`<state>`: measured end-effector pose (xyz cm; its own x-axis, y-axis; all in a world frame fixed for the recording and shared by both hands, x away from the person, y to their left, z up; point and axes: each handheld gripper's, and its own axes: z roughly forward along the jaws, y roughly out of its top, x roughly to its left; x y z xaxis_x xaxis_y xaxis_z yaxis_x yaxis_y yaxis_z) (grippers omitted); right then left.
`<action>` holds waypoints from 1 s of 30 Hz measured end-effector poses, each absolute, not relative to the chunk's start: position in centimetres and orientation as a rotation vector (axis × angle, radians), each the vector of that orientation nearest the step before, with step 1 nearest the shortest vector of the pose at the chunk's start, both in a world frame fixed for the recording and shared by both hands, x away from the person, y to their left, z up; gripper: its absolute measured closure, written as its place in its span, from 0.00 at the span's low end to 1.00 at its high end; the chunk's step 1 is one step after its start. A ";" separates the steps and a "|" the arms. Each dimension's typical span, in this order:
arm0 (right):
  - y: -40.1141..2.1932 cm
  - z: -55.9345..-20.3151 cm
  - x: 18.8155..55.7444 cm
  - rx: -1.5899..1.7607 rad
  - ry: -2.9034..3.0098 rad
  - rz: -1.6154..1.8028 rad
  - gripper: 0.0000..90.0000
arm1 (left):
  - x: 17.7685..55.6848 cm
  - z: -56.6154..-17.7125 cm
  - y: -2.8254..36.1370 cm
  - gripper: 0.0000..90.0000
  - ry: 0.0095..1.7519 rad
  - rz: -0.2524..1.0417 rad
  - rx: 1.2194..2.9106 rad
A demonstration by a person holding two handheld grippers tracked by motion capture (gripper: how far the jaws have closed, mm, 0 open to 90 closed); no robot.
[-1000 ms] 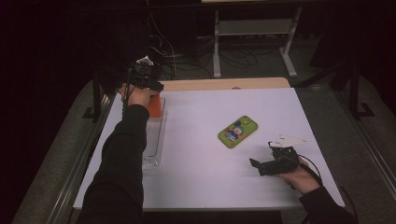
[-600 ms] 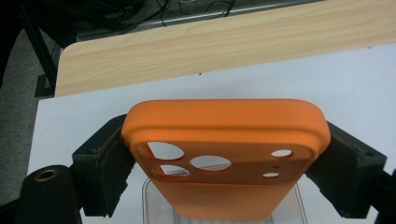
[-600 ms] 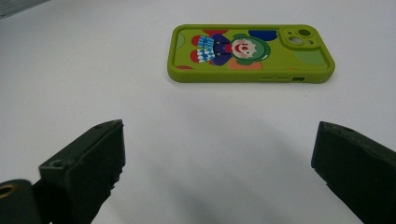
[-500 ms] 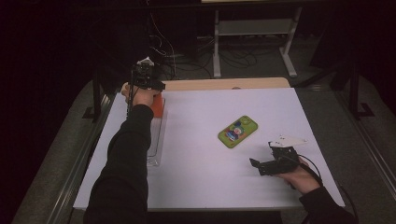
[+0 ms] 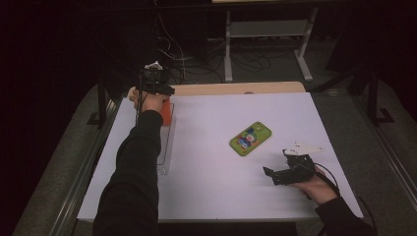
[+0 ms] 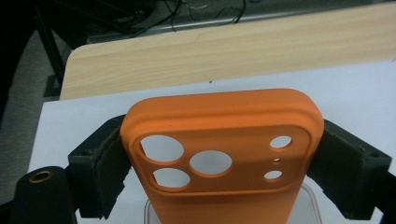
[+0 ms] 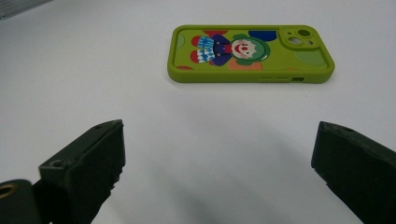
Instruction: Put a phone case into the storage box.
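1. Against the earlier high views, the left claw [image 5: 156, 88] has shifted only slightly at the upper left of the frame. It is still at the far end of the clear tray [image 5: 166, 147], with the orange phone case [image 6: 219, 158] in it. The right claw [image 5: 282, 174] has not moved from the lower right.

2. Judged from that, the orange case has been picked up out of the tray and is being carried. No set-down has begun, and the next step is probably to bring it over the white surface [image 5: 221, 167].

3. Left claw state: in the left gripper view the jaws stand wide apart, pressed against the two long sides of the orange case, so it is clamped across its width.

4. Right claw state: in the right gripper view the jaws are spread wide with nothing between them. They face the green phone case [image 7: 250, 53], which lies flat a little way ahead.

5. The orange case looks matte and soft-edged, with rounded corners. Its raised camera block has three large round holes and three smaller ones. It is held above the tray's far end, near the wooden edge [image 6: 224, 51].

6. The green case carries a clown picture and lies near the frame's middle in the high view.
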<state>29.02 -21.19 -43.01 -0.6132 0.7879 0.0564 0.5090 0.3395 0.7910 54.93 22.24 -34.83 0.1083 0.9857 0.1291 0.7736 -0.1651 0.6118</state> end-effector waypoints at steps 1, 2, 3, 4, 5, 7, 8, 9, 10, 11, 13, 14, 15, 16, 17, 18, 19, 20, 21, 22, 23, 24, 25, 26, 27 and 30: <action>-21.2 -43.0 29.0 1.154 2.271 1.160 0.02 | 54.9 -34.9 22.2 0.15 1.711 0.742 2.000; -21.2 -43.0 29.0 1.150 2.270 1.159 0.02 | 54.8 -34.9 22.1 0.15 1.708 0.745 2.000; -21.2 -43.0 29.0 1.155 2.269 1.160 0.02 | 54.8 -34.9 22.1 0.15 1.706 0.750 2.003; -21.2 -43.0 29.0 1.152 2.268 1.160 0.02 | 54.8 -34.9 22.0 0.15 1.707 0.751 2.001; -21.2 -43.0 29.0 1.152 2.270 1.158 0.02 | 54.8 -34.9 22.0 0.15 1.703 0.755 2.005; -21.1 -43.0 29.0 1.150 2.273 1.155 0.02 | 54.8 -35.0 22.0 0.14 1.703 0.757 2.014; -21.1 -43.0 29.0 1.152 2.273 1.156 0.02 | 54.8 -35.0 22.0 0.13 1.701 0.758 2.015; -21.1 -43.0 29.0 1.151 2.273 1.156 0.02 | 54.8 -35.0 22.0 0.13 1.700 0.754 2.015; -21.1 -43.0 29.0 1.150 2.273 1.157 0.02 | 54.8 -35.0 22.1 0.12 1.703 0.751 2.015; -21.1 -43.0 29.0 1.151 2.272 1.157 0.02 | 54.9 -35.0 22.1 0.12 1.706 0.750 2.014; -21.1 -43.0 29.0 1.151 2.273 1.156 0.02 | 54.9 -35.1 22.1 0.09 1.708 0.748 2.010; -21.1 -43.0 29.0 1.150 2.273 1.156 0.02 | 54.9 -35.2 22.1 0.08 1.710 0.742 2.009; -21.1 -43.0 29.0 1.150 2.273 1.156 0.02 | 54.9 -35.2 22.1 0.07 1.710 0.739 2.008; -21.1 -43.0 29.0 1.153 2.274 1.156 0.02 | 54.9 -35.2 22.1 0.07 1.709 0.738 2.013; -21.1 -43.0 29.0 1.152 2.273 1.155 0.02 | 54.9 -35.3 22.1 0.06 1.709 0.738 2.013; -21.1 -43.0 29.0 1.145 2.274 1.154 0.02 | 54.9 -35.3 22.1 0.05 1.709 0.736 2.015; -21.1 -43.0 29.0 1.145 2.275 1.154 0.02 | 54.9 -35.3 22.2 0.03 1.711 0.732 2.013; -21.1 -43.0 29.0 1.152 2.275 1.155 0.02 | 54.9 -35.3 22.2 0.02 1.709 0.723 2.002; -21.1 -43.0 29.0 1.151 2.272 1.157 0.02 | 54.9 -35.2 22.2 0.02 1.708 0.720 1.998; -21.1 -43.0 28.9 1.157 2.271 1.158 0.02 | 54.8 -35.1 22.3 0.02 1.702 0.720 1.999; -21.2 -43.0 29.0 1.151 2.270 1.157 0.02 | 54.7 -35.0 22.3 0.02 1.691 0.715 2.005; -21.2 -43.0 29.0 1.150 2.270 1.158 0.02 | 54.7 -34.8 22.3 0.02 1.687 0.706 2.003; -21.1 -43.0 29.0 1.153 2.270 1.159 0.02 | 54.6 -34.6 22.5 0.02 1.665 0.708 2.018; -21.2 -43.0 29.0 1.145 2.273 1.156 0.02 | 54.4 -34.5 22.5 0.02 1.654 0.699 2.017; -21.1 -43.0 29.0 1.146 2.276 1.154 0.02 | 54.3 -34.3 22.5 0.02 1.645 0.686 2.020; -21.1 -43.0 28.9 1.152 2.276 1.156 0.02 | 53.9 -33.9 22.7 0.00 1.617 0.660 2.036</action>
<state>28.92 -21.07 -42.96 -0.6135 0.7875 0.0581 0.5115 0.3402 0.7891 53.90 22.75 -33.91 0.1961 0.9767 0.0871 0.7589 -0.2074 0.6173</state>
